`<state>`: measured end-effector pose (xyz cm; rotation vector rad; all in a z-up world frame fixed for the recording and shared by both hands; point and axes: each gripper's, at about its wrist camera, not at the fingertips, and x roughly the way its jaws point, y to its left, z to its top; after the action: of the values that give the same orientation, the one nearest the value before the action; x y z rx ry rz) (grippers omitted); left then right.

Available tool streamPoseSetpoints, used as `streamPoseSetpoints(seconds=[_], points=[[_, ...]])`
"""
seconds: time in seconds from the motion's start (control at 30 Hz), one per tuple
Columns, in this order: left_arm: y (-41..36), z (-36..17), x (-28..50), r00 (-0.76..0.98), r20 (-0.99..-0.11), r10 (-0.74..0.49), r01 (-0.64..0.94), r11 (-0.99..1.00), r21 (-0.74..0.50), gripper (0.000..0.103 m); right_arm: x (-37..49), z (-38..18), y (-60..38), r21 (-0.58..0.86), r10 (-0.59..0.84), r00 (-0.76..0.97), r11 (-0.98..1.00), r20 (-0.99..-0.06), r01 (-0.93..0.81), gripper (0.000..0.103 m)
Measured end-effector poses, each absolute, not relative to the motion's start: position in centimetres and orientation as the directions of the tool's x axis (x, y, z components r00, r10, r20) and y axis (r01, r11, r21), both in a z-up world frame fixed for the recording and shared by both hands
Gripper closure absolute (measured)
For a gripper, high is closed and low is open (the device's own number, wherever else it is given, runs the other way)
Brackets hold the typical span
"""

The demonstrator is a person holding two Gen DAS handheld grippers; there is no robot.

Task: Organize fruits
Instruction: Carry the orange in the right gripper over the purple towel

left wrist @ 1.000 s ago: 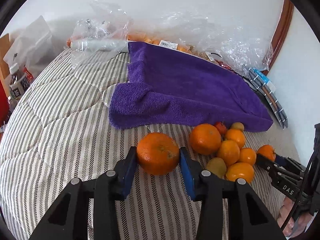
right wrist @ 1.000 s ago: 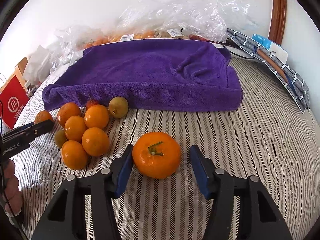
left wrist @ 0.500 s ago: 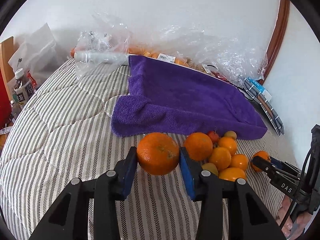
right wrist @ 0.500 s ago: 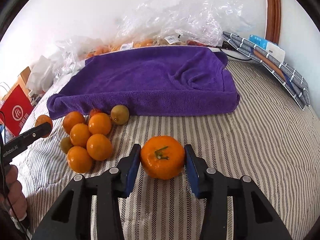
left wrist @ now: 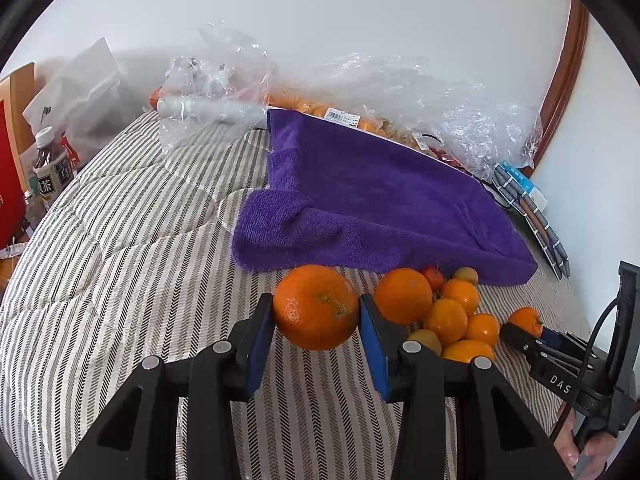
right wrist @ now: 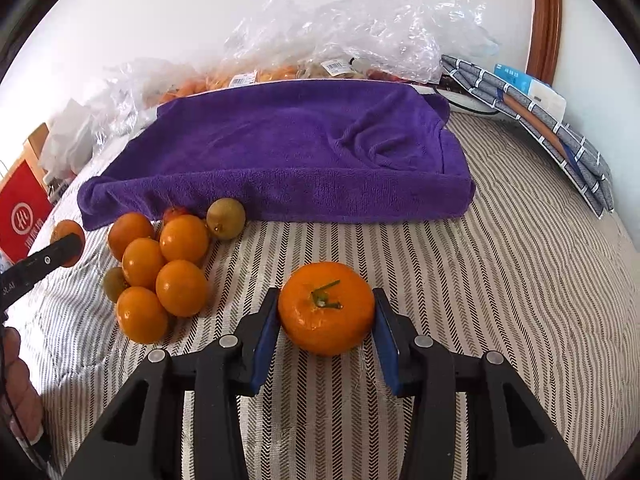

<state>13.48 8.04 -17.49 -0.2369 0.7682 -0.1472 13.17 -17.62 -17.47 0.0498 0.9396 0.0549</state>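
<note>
My left gripper [left wrist: 316, 320] is shut on a large orange [left wrist: 316, 307] and holds it above the striped bedcover, in front of the purple towel [left wrist: 372, 200]. My right gripper [right wrist: 326, 322] is shut on a stemmed orange [right wrist: 326, 308], low over the bedcover. A pile of small oranges and greenish fruits [right wrist: 160, 264] lies at the towel's [right wrist: 288, 152] front left corner; it also shows in the left wrist view [left wrist: 444, 312]. The right gripper shows at the right edge of the left wrist view [left wrist: 528, 330]; the left gripper's finger shows at the left edge of the right wrist view.
Clear plastic bags with more fruit [left wrist: 360, 96] lie behind the towel against the wall. Folded striped cloths [right wrist: 540, 120] lie at the right by a wooden frame. A bottle [left wrist: 50, 172] and a red bag [right wrist: 20, 212] stand at the left.
My right gripper closed on the stemmed orange and lifted it slightly. My left gripper rose with its orange and pulled back from the towel.
</note>
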Motion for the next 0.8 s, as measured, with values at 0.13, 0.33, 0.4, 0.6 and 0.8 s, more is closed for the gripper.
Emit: streamPoseSetpoints(seconds=[0.13, 0.33, 0.4, 0.6, 0.8], points=[[8.2, -17.4, 13.4, 0.717, -0.662, -0.218, 0.042, 0.962, -0.271, 0.063, 13.0, -17.4, -18.3, 0.113, 0.103, 0.598, 0.993, -0.795, -0.021, 0.06], [8.2, -17.2, 13.1, 0.729, -0.65, -0.216, 0.038, 0.961, -0.276, 0.063, 12.7, -17.0, -18.6, 0.118, 0.09, 0.619, 0.993, -0.78, 0.004, 0.06], [8.0, -17.0, 12.9, 0.731, -0.653, -0.197, 0.033, 0.967, -0.254, 0.063, 12.7, -16.8, -18.8, 0.124, 0.091, 0.624, 0.992, -0.776, 0.009, 0.06], [8.0, -15.4, 12.4, 0.726, -0.647, -0.231, 0.038, 0.954, -0.298, 0.063, 12.5, -15.8, -18.9, 0.107, 0.079, 0.63, 0.994, -0.772, 0.007, 0.06], [7.0, -12.3, 13.8, 0.756, -0.619, -0.212, 0.051, 0.962, -0.268, 0.063, 13.8, -13.8, -19.4, 0.125, 0.094, 0.654, 0.992, -0.75, 0.001, 0.06]])
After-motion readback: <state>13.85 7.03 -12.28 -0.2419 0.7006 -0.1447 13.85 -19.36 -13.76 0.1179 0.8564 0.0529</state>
